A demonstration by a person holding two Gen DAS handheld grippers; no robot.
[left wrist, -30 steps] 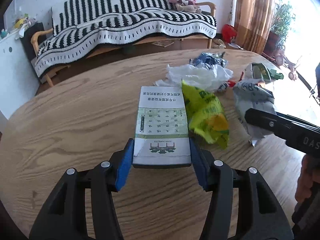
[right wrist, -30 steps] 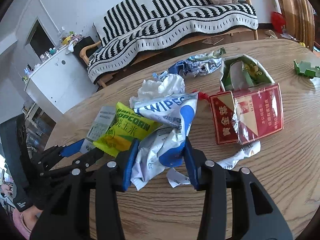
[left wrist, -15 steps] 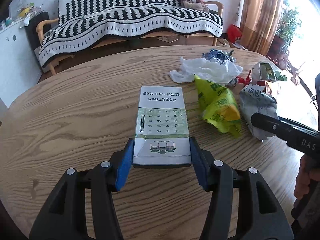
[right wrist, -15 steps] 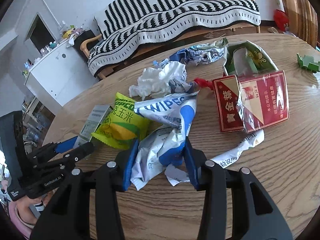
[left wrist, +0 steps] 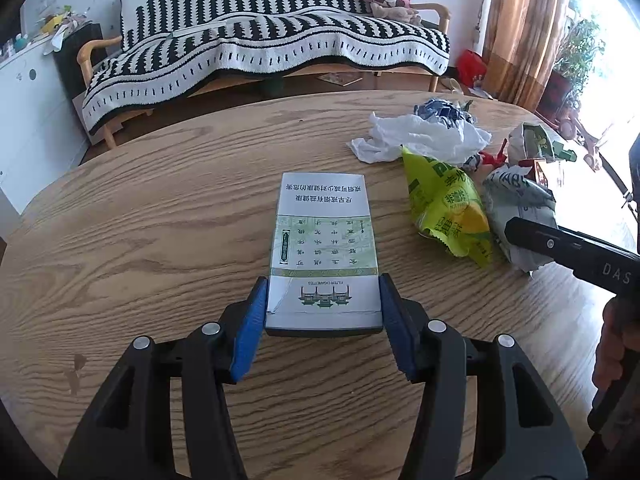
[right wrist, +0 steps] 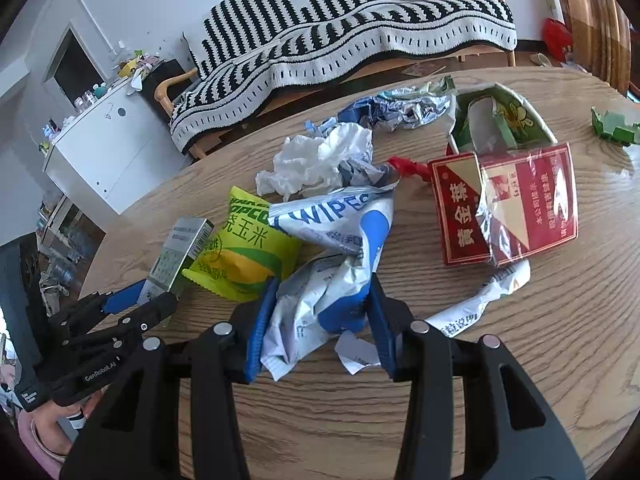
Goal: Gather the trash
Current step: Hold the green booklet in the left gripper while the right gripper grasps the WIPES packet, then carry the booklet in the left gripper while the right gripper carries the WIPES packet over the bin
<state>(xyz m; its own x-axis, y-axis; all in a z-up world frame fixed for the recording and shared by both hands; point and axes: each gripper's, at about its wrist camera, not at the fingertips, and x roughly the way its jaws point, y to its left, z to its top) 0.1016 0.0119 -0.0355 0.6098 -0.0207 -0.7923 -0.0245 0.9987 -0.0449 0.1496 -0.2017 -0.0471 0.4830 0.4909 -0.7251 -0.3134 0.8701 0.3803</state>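
Left gripper [left wrist: 323, 312] clamped on a cigarette pack [left wrist: 324, 248] at lower centre of its view, yellow popcorn bag [right wrist: 244, 248] left of centre on the wooden table [right wrist: 520, 340], right gripper [right wrist: 320, 320] pinching a crumpled wipes packet [right wrist: 332, 256] at centre, red cigarette carton [right wrist: 508, 204] at right

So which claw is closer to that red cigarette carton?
Right. The right claw, clamped on the wipes packet, sits just beside the red carton. The left claw, holding a white box, is beyond the popcorn bag.
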